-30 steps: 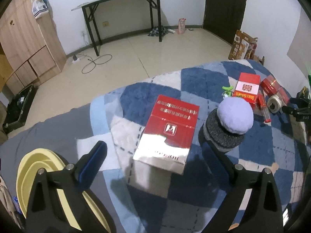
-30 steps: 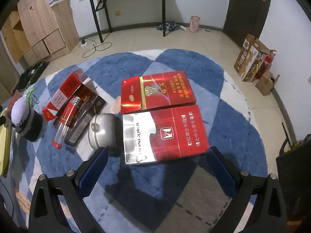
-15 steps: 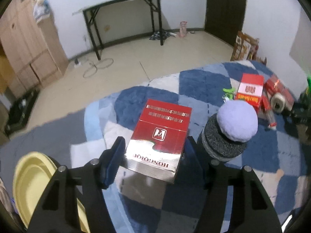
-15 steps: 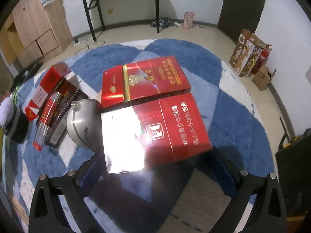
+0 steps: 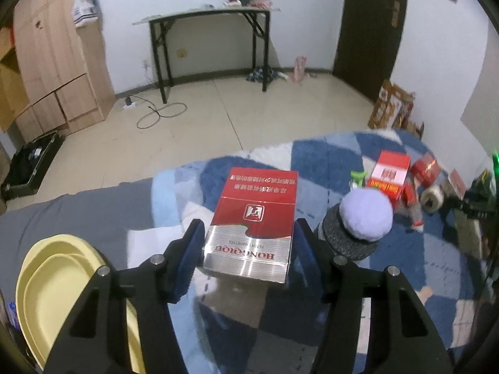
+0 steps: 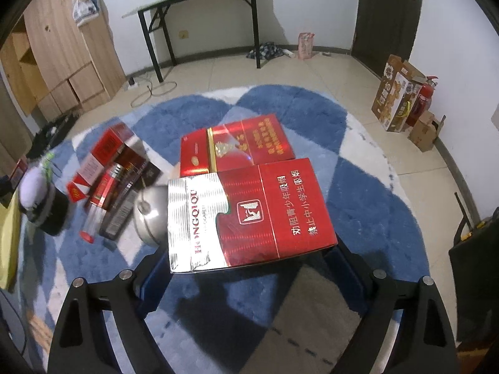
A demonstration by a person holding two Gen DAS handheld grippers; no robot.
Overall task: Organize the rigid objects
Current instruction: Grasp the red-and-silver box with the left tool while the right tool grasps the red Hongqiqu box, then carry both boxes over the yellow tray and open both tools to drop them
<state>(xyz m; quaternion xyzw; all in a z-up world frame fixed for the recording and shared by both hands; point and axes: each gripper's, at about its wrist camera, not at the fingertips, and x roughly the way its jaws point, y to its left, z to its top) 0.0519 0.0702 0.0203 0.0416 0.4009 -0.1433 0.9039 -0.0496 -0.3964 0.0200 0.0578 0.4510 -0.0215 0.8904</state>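
Note:
My left gripper (image 5: 248, 233) is shut on a red and silver cigarette pack (image 5: 255, 215), its blue pads pressed on the long sides, and holds it above the blue checked rug (image 5: 343, 162). In the right wrist view a second pack of the same kind (image 6: 249, 212) lies crosswise between the fingers of my right gripper (image 6: 249, 261). Those jaws are closing and meet its two short ends. The pack hides the fingertips, overlaps another red pack (image 6: 243, 143) behind it and casts a dark shadow on the rug.
Left of the right-hand pack are a silver round object (image 6: 149, 215), red boxes (image 6: 93, 165) and a dark jar with a lavender top (image 6: 40, 199). Yellow bowls (image 5: 62, 286) sit at the left gripper's left. A black table (image 5: 205, 15) and cardboard boxes (image 6: 396, 99) stand on the floor.
The left jaws closed onto their pack and raised it off the rug. The right gripper came down around the other pack, which now tilts and overlaps the red pack behind it.

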